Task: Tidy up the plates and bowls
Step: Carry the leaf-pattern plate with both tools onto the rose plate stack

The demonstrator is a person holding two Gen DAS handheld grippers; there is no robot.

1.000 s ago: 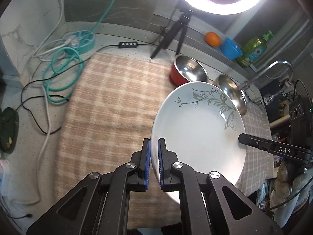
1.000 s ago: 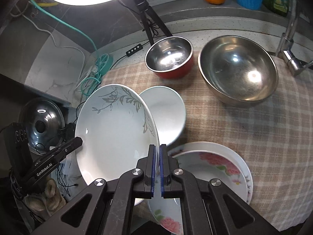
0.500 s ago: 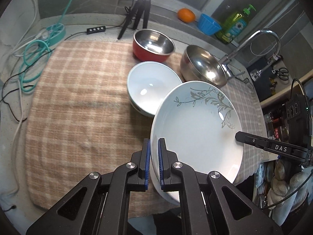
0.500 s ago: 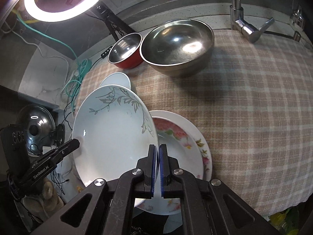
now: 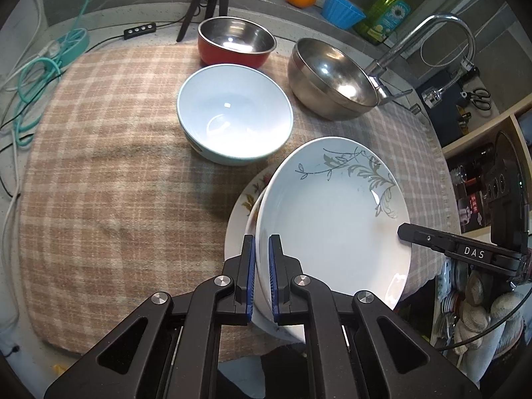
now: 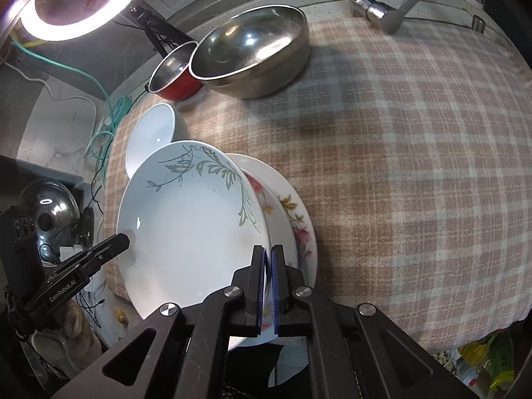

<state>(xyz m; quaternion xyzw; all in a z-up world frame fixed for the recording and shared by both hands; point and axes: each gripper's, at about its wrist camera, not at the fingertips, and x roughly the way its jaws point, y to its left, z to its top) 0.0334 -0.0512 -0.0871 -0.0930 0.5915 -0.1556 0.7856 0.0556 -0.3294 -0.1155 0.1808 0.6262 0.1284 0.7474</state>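
Two grippers share one load: the left gripper and the right gripper each have their jaws pinching opposite rims of the leaf-patterned plate, which hangs tilted just above the flowered plate near the front edge of the tabletop. The task looks partway along, since the white bowl, the red bowl and the steel bowl stand apart toward the back edge, not yet nested. The step in hand seems to be stacking the leaf plate onto the flowered one. Doing it well means levelling first: the held plate leans, so both hands should bring it flat together, neither twisting against the other, or the glazed rim could slip in one pinch. It should then be centred over the lower plate, which from the right wrist view sticks out to the right of the held plate, and lowered slowly so that china meets china softly. Whether the two plates already touch at the near side cannot be told. The jaws should part only once the weight is resting, one side then the other, and draw outward low and straight so that they do not drag the stack toward the nearby front edge.
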